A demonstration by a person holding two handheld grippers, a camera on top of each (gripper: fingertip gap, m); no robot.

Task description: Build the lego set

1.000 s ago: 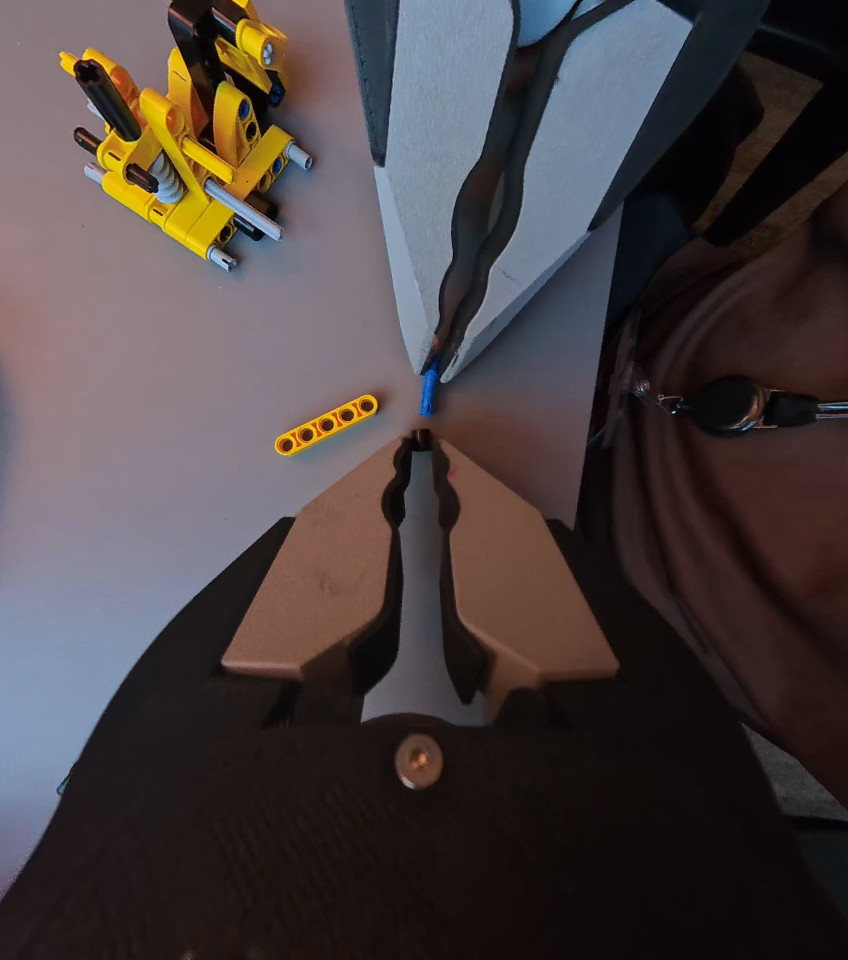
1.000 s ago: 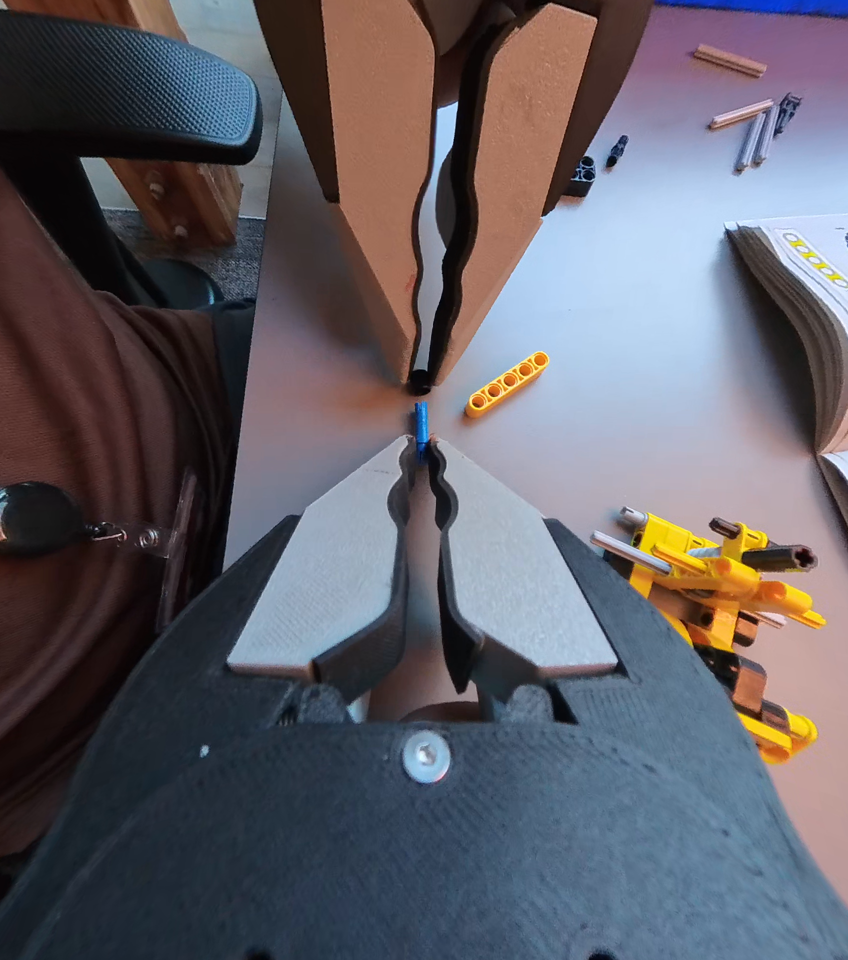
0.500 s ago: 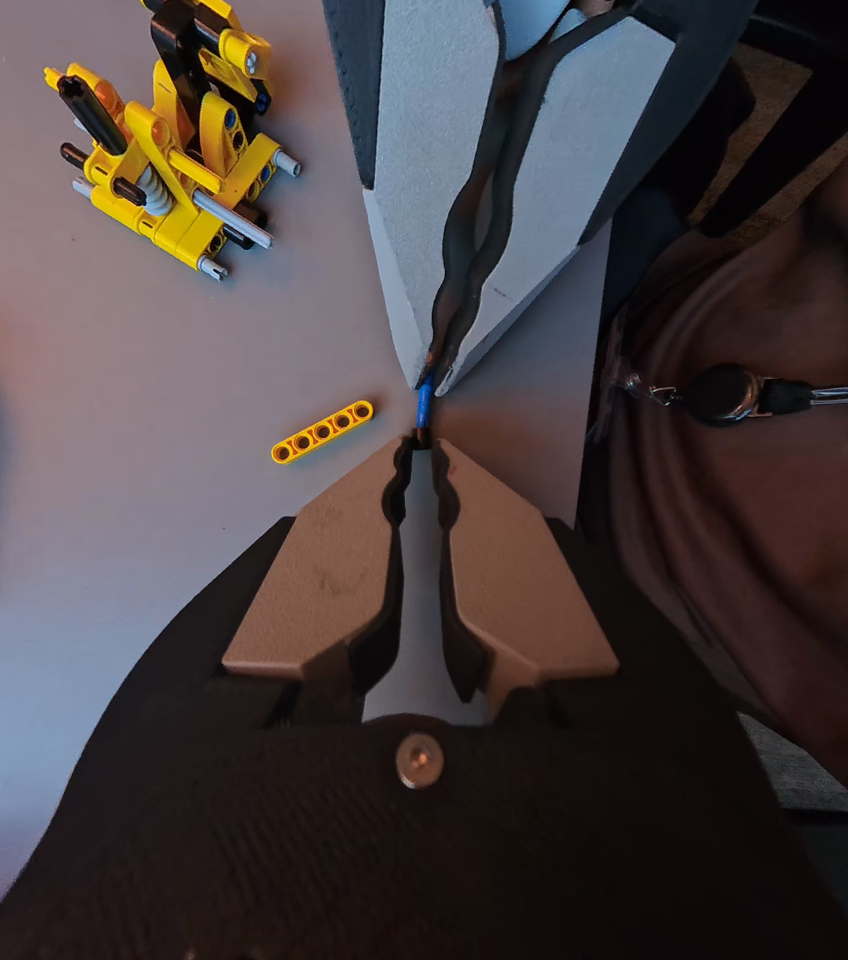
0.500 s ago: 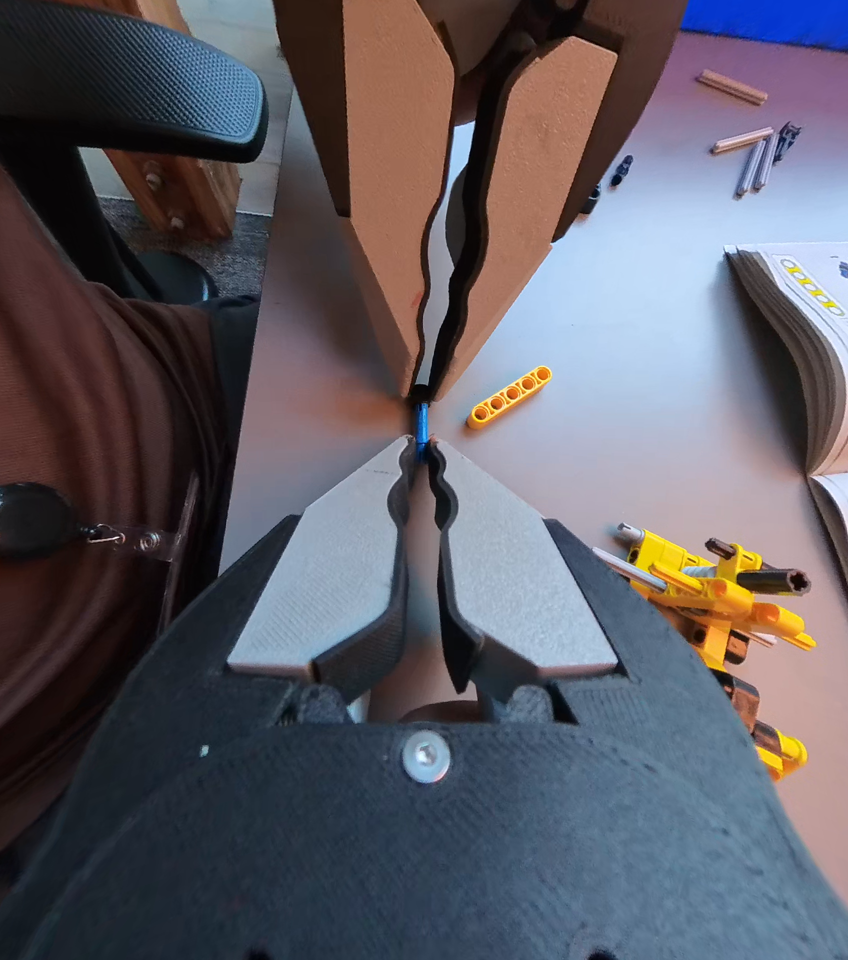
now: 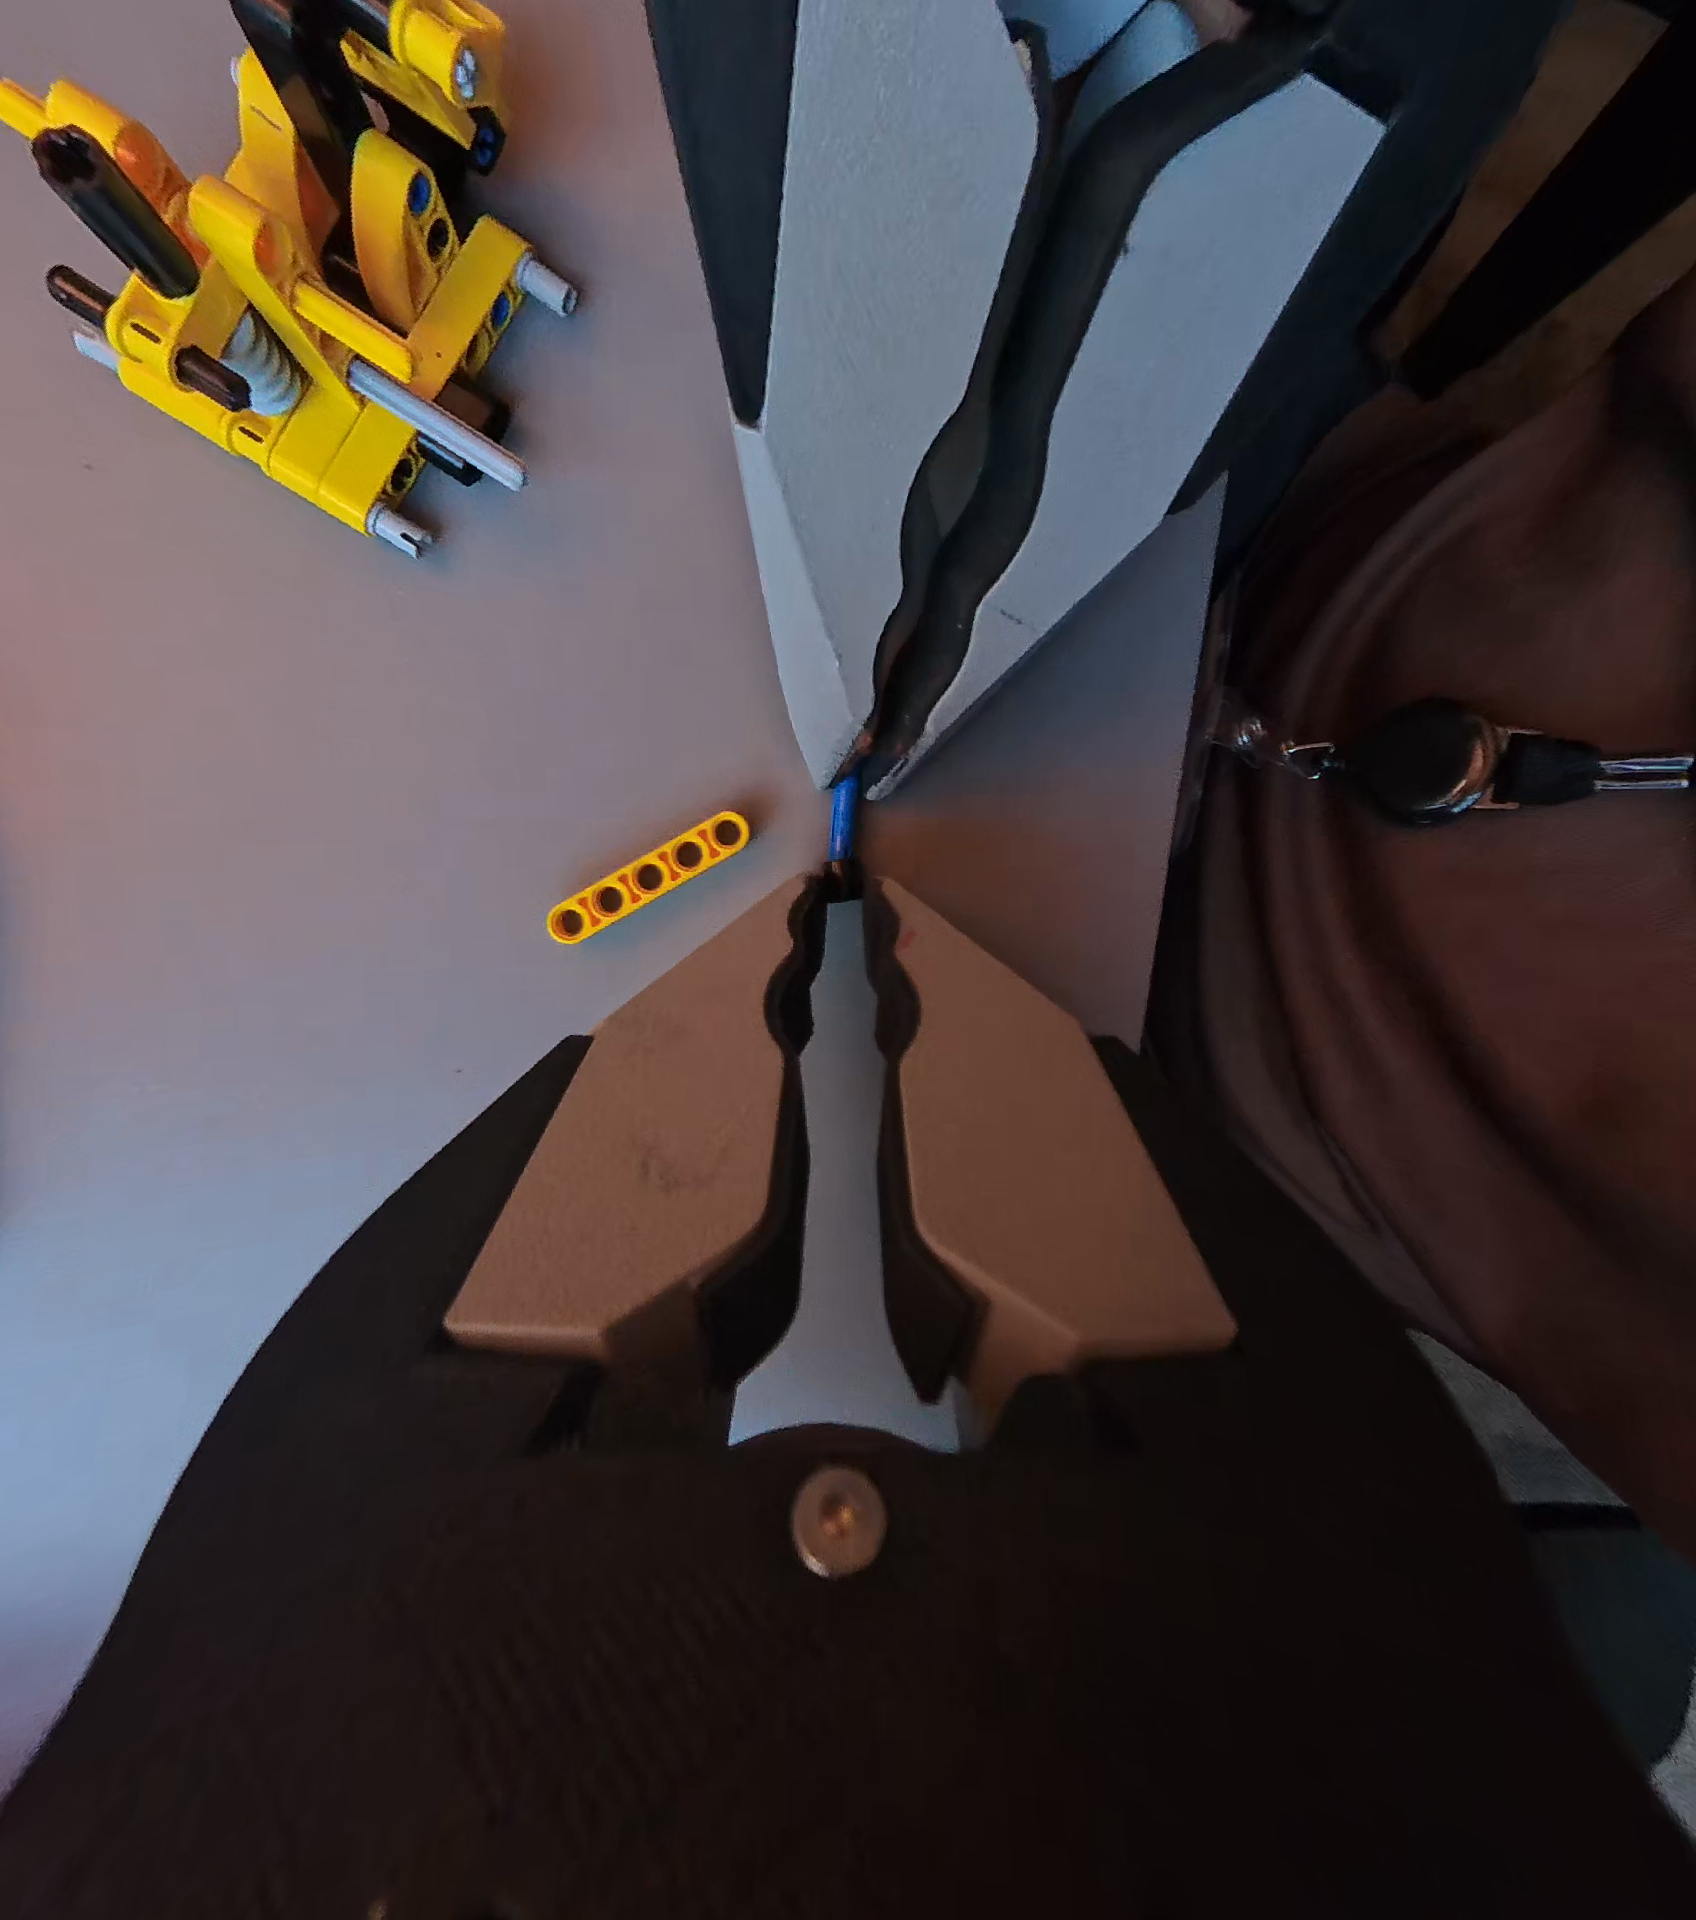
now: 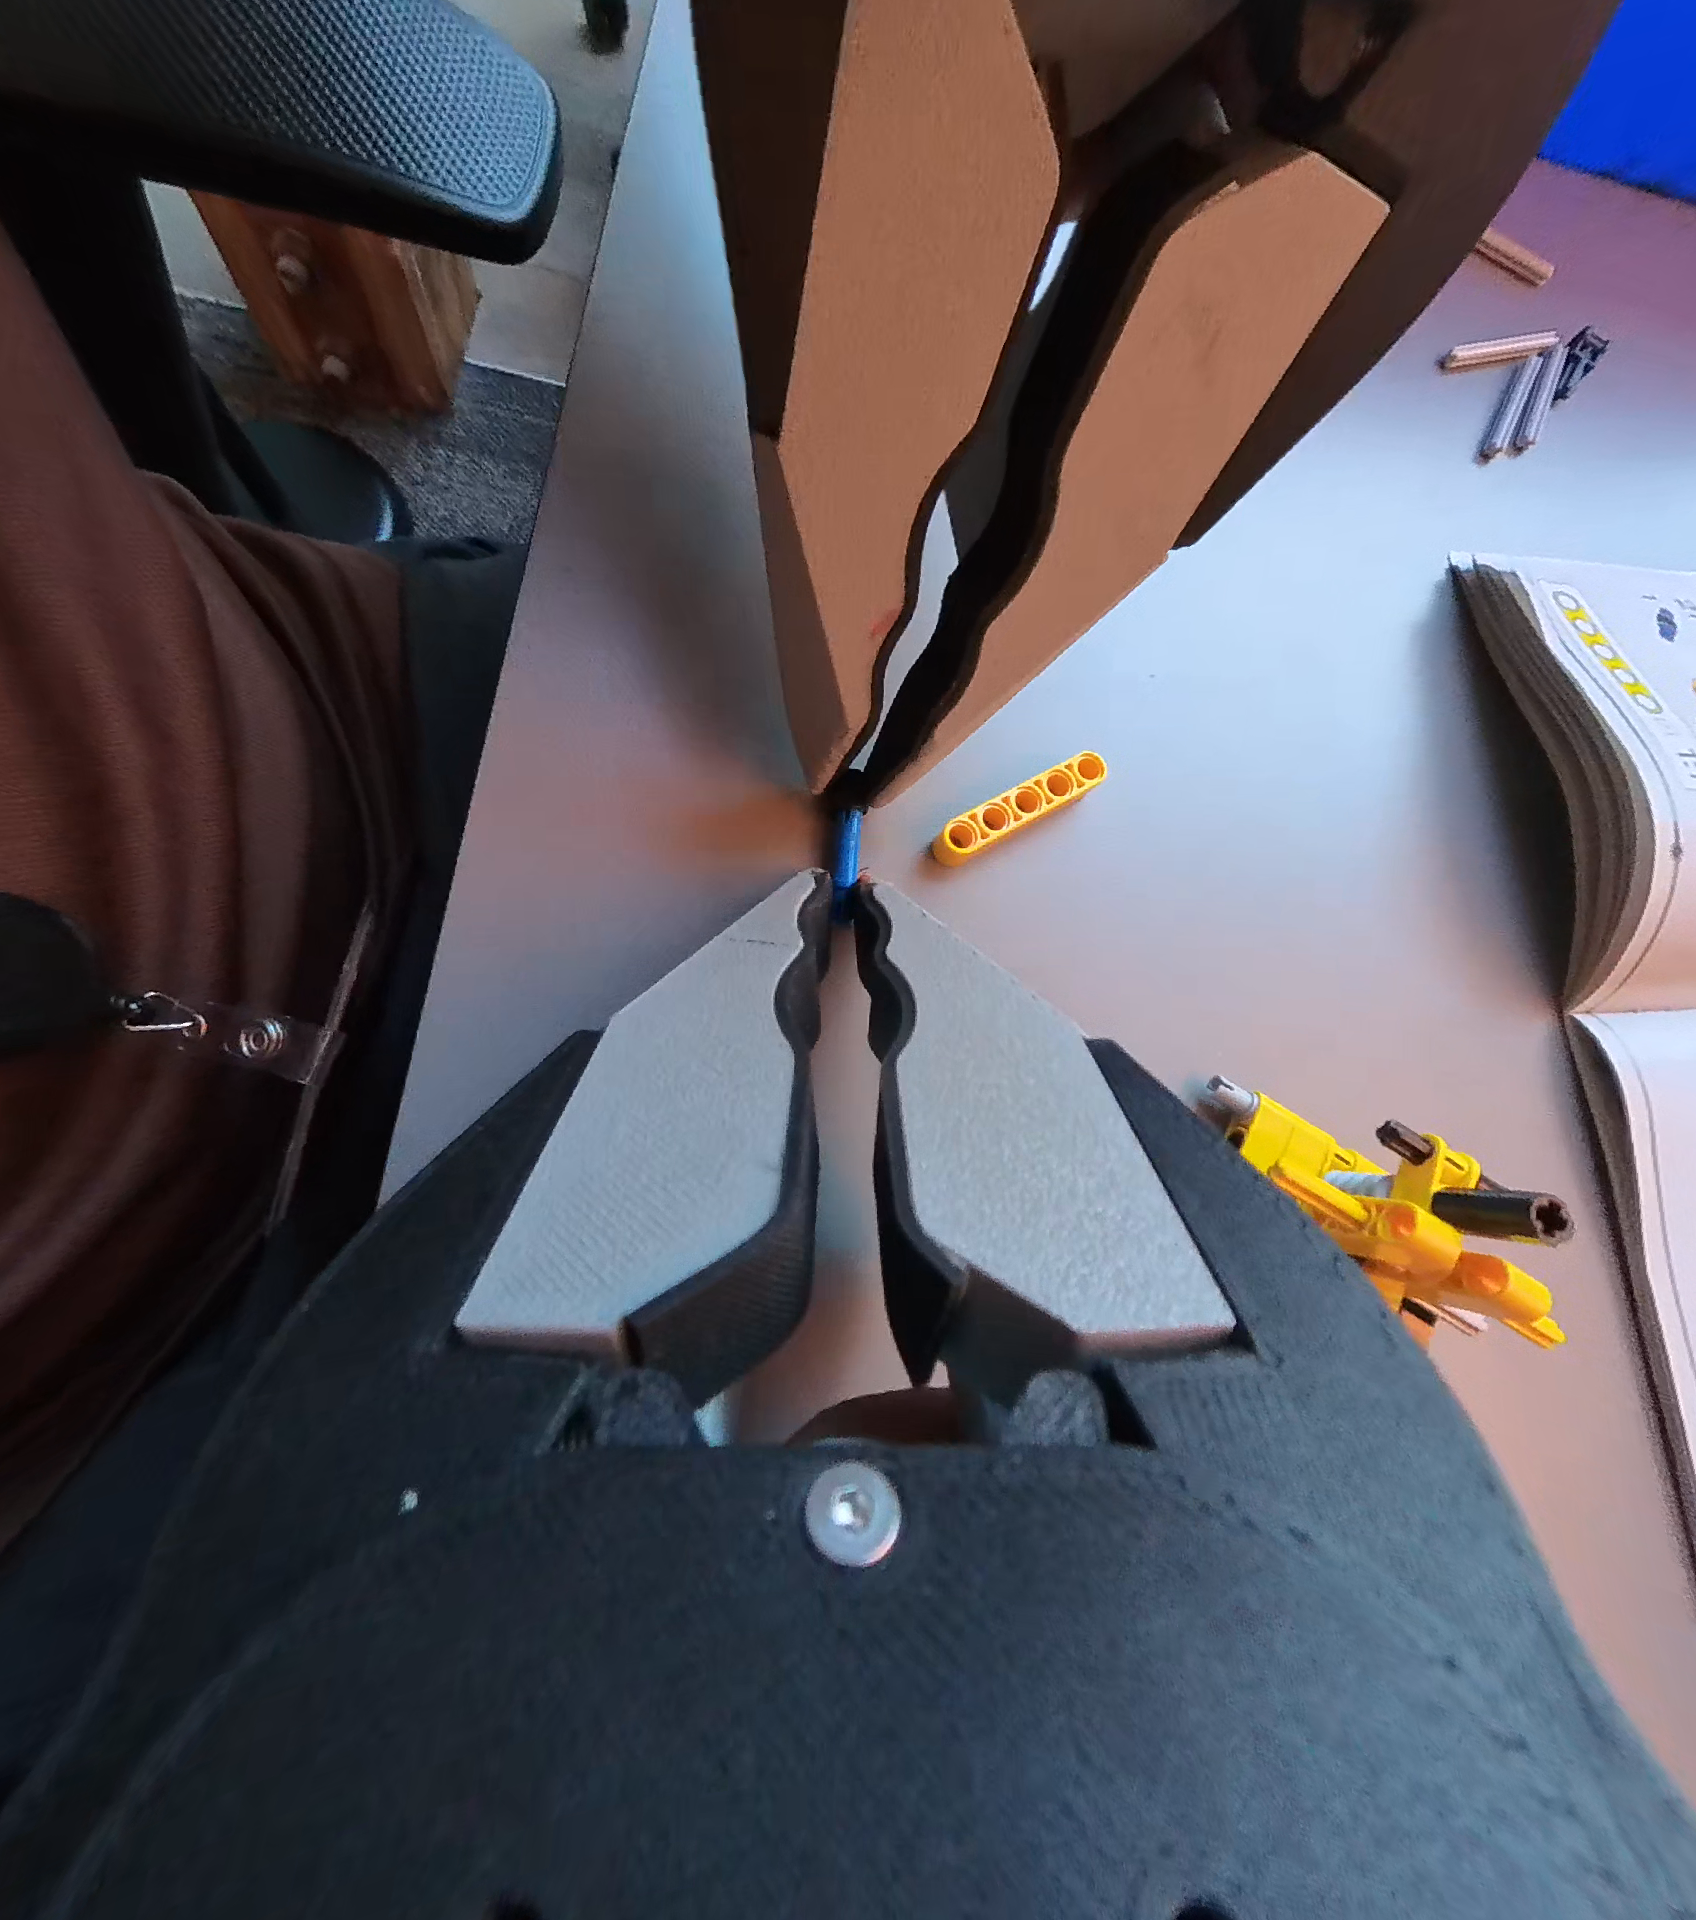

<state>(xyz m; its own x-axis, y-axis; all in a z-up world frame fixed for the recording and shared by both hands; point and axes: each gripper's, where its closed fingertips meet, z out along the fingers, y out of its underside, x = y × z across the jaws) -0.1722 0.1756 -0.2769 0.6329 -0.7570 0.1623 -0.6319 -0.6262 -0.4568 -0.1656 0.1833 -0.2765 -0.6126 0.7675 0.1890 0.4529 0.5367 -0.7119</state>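
Pin-to-connector mating, tip to tip above the tabletop [image 5: 200,727].
Right tongs [image 6: 845,883] pinch blue pin [image 6: 846,837]; left tongs [image 5: 842,883] pinch small black piece [image 5: 840,885] — next, push coaxially, without tilt.

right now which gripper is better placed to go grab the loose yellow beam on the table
Probably the left gripper. It pinches only a small black piece, with the blue pin entering it, and the yellow beam lies just beside its tip. The right gripper grips the pin; both must finish mating first.
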